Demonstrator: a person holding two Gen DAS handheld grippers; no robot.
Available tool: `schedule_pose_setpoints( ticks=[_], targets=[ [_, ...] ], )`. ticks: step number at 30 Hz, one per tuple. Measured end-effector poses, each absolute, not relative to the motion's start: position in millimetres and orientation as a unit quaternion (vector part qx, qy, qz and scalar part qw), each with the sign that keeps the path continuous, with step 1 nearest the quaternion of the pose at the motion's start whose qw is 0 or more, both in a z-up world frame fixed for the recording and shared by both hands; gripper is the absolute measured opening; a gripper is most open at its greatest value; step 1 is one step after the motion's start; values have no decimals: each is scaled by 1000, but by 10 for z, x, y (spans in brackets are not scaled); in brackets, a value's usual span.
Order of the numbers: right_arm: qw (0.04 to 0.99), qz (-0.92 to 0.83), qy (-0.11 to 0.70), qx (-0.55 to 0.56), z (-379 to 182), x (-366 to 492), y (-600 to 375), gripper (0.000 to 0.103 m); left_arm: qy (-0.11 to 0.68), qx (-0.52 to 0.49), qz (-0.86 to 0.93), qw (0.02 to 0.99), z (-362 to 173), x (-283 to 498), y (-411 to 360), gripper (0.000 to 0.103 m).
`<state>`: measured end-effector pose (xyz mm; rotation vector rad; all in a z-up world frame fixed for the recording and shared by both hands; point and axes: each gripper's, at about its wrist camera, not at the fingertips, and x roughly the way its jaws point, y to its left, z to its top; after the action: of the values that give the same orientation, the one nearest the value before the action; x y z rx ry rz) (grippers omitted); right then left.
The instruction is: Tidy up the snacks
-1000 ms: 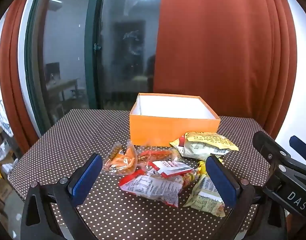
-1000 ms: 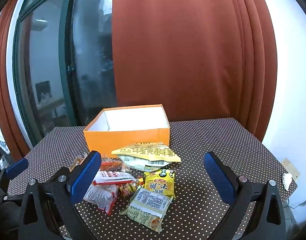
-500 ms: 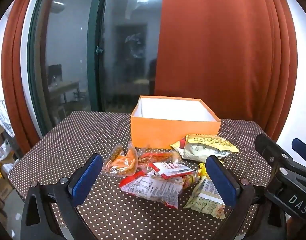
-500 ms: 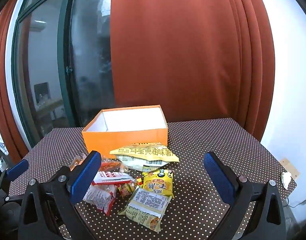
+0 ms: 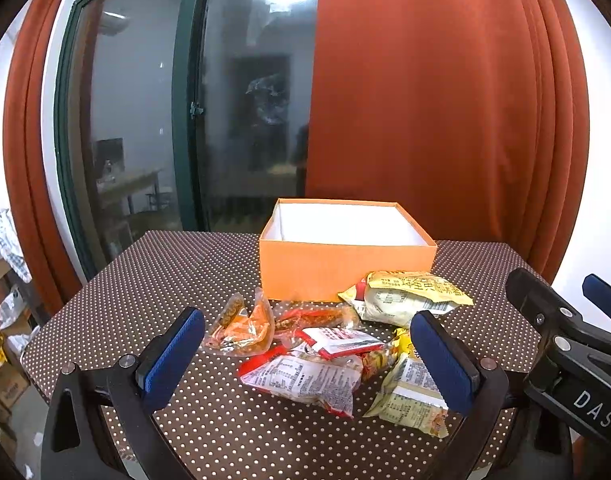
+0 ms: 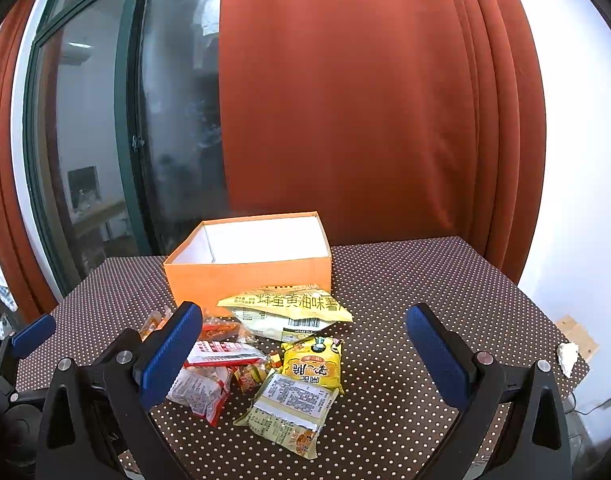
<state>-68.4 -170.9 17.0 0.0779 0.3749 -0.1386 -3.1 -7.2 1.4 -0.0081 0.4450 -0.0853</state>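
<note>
An open orange box with a white inside stands at the back of the dotted table; it also shows in the right wrist view. In front of it lies a heap of snack packets: a large pale yellow bag, a small yellow packet, a white and red packet, an orange clear packet, and a beige packet. My left gripper is open and empty, above the near side of the heap. My right gripper is open and empty, also near the heap.
The table has a brown cloth with white dots. Red curtains and a dark glass door stand behind it. The right gripper's body shows at the right of the left wrist view. Boxes lie on the floor at left.
Both grippers have risen and tilted slightly, so the box and snacks sit a little lower in both views. Nothing on the table has moved.
</note>
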Motion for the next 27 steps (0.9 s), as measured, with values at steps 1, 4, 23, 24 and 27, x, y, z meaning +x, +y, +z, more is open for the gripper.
schedule_pose_setpoints(
  ticks=[1,4,23,24,27],
  targets=[
    [979,-69,186,39,164,-683,-1710,103,219,-3,-45,975,10,-34,-73,102],
    [979,-68,186,41,161,-689,-1714,103,217,0,-48,975,6,-32,-92,103],
    [980,-63,185,41,166,-695,-1712,103,223,1,-46,974,-5,-12,-80,102],
    [980,-63,184,40,168,-698,-1703,103,223,1,-46,974,-5,-15,-79,102],
    [980,-63,184,41,166,-700,-1704,103,221,2,-45,974,-3,-16,-79,102]
  ],
)
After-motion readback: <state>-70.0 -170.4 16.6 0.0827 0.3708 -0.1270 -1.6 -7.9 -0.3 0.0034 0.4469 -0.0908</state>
